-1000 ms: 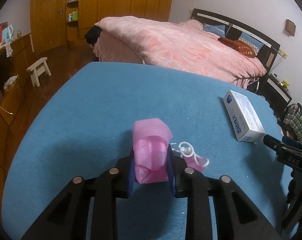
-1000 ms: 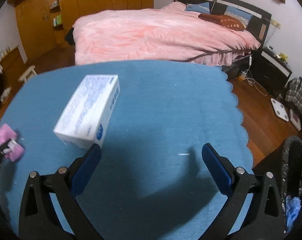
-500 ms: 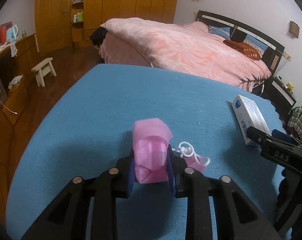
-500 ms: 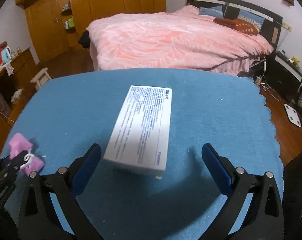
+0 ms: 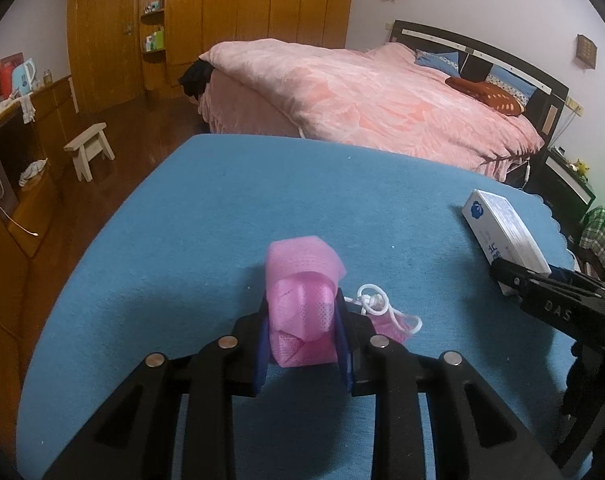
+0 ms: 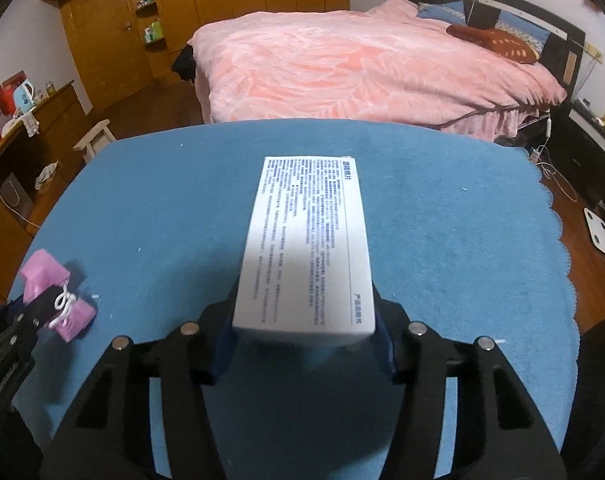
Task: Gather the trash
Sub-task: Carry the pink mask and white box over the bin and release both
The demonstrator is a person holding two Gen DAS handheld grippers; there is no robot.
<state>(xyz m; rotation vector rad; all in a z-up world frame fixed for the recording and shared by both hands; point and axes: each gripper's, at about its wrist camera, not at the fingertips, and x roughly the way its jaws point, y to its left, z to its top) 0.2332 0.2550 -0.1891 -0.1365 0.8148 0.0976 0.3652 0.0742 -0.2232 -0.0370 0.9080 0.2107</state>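
My left gripper (image 5: pixel 302 344) is clamped narrow on a crumpled pink face mask (image 5: pixel 302 312), low in the centre of the left wrist view. The mask bulges up between the two blue pads, and its white ear loop (image 5: pixel 372 300) spills out to the right onto the blue tablecloth (image 5: pixel 222 220), with a further pink piece lying just beside the right finger. In the right wrist view the same mask (image 6: pixel 52 292) sits at the far left edge, with the left gripper's black tip over it.

My right gripper (image 6: pixel 304 340) is closing on a white box (image 6: pixel 306 240) printed with small blue text, in the centre of that view. The box lies lengthwise between the blue pads (image 6: pixel 222 344), its near end filling the gap, and both pads appear to touch its sides. In the left wrist view the box (image 5: pixel 502 232) is at the right edge, with the right gripper's black finger across its near end.

Beyond the table stands a bed under a pink quilt (image 6: pixel 362 68), upper centre, with wooden wardrobes (image 6: pixel 230 4) behind it and a small stool (image 5: pixel 90 148) on the floor at the left.
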